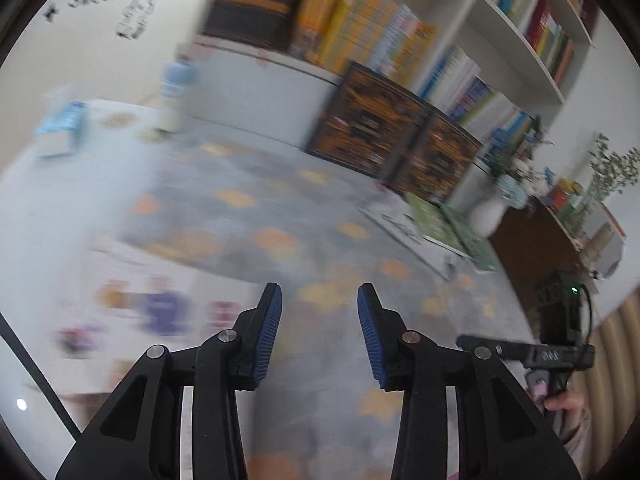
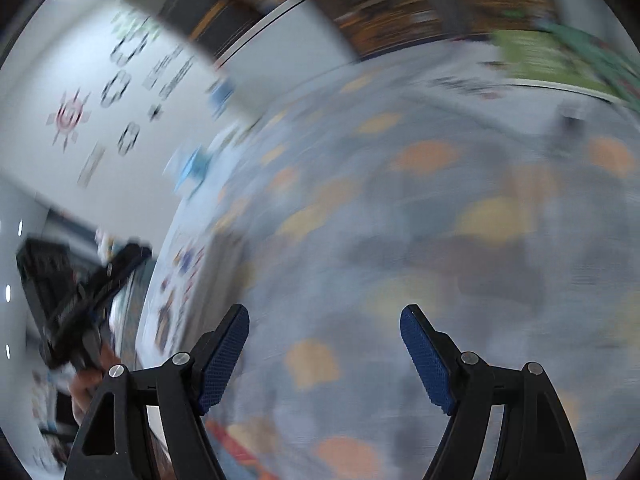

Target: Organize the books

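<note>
My left gripper (image 1: 320,292) is open and holds nothing, hovering over a grey cloth with orange patches (image 1: 248,216). Two dark brown-and-orange books (image 1: 396,144) stand upright against the white shelf unit. Beside them a white book (image 1: 396,224) and green books (image 1: 452,224) lie flat. A white picture book (image 1: 152,308) lies blurred at the lower left. In the right wrist view my right gripper (image 2: 325,312) is open wide over the same cloth, nothing between its fingers. The green book (image 2: 552,64) and the brown books (image 2: 400,12) show blurred along the top.
A white bookshelf (image 1: 500,28) packed with colourful books fills the back and right. A white vase (image 1: 486,216) with plants and a dark wooden cabinet (image 1: 532,248) stand at the right. A hand (image 1: 568,404) holds the other device. A wall with stickers (image 2: 120,92) is at the left.
</note>
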